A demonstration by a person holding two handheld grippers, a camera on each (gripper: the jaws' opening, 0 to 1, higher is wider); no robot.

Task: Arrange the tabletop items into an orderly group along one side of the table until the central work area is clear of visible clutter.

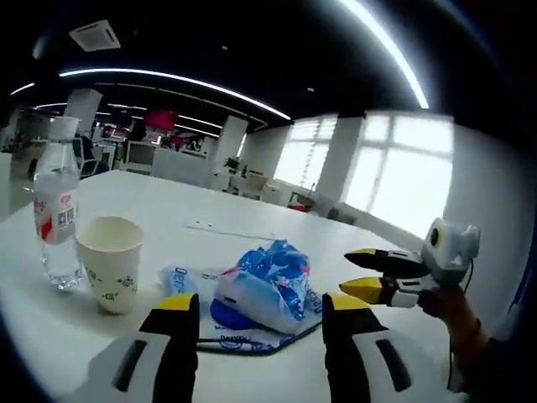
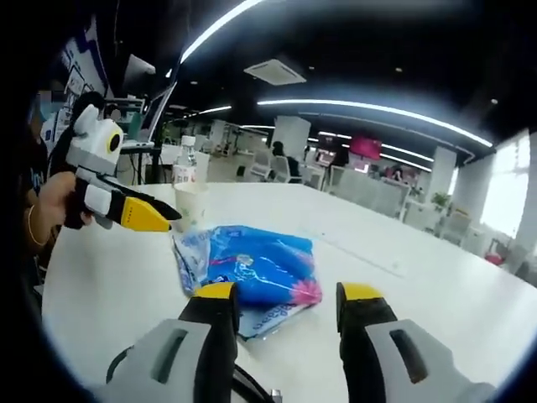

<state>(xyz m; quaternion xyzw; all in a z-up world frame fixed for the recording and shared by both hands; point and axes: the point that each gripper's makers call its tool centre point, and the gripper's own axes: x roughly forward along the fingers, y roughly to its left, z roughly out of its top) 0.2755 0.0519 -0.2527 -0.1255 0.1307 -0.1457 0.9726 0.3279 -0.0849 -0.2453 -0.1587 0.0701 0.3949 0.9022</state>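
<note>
Left gripper [image 1: 261, 304] and right gripper [image 2: 288, 294] both hover low over the white tabletop [image 1: 193, 210] with yellow-tipped jaws apart, gripping nothing; each points at the crumpled blue-and-white plastic packet [image 1: 267, 284] lying flat mid-table between them. In the left gripper view a white paper cup with green print [image 1: 111, 263] stands upright just beside a clear plastic water bottle with a red-and-white label [image 1: 56, 211], both toward the tabletop's near-left edge, apart from the packet. A thin dark cord [image 1: 252, 346] runs along the packet's near side.
</note>
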